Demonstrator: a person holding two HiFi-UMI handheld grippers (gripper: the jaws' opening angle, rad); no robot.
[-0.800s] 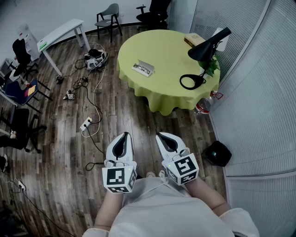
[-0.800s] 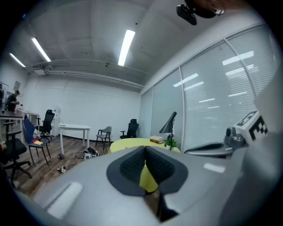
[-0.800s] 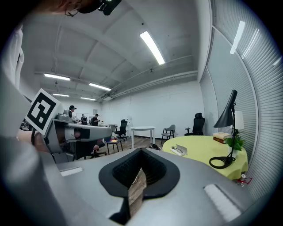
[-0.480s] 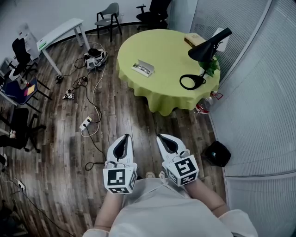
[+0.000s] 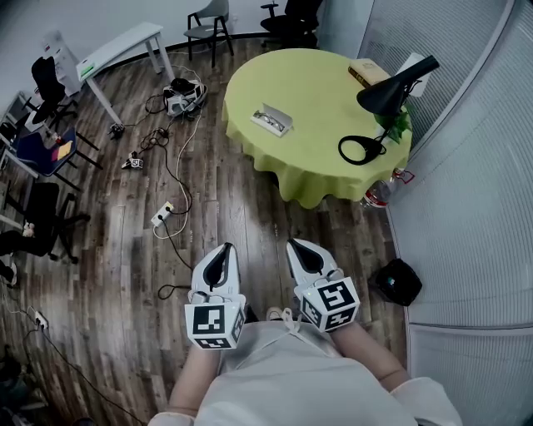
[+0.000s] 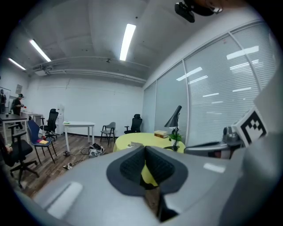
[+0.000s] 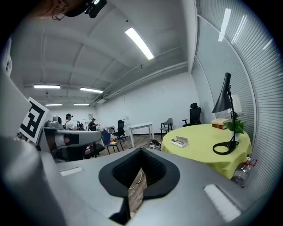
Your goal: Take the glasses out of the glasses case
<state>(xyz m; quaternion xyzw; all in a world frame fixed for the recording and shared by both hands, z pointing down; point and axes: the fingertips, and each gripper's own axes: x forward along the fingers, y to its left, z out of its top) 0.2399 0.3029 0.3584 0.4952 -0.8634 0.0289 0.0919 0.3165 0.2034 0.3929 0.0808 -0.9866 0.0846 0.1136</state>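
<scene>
Step in hand, by judgement: approach only, with nothing of the extraction begun. Jaws of left gripper closed on nothing, held low before the body and pointing slightly down; right gripper just beside it, likewise closed and empty. Task item: case, apparently open, lying on the table toward its left edge in the head view, well apart from both grippers; glasses inside it, too small for detail. Next move, as a judgement: walk up to the table, steady the case with one gripper, open the other, pinch the frame at a thin part and lift straight out; expect a light case apt to slide on cloth. Surface: round table under a yellow-green cloth hanging over the rim. Also on it, all well apart from the case: black lamp, book, small plant. Room: wood-plank floor with loose cables and a power strip left of the path; white desk and grey chair beyond; blinds along the glazed wall at right; bottle at the cloth's lower edge
</scene>
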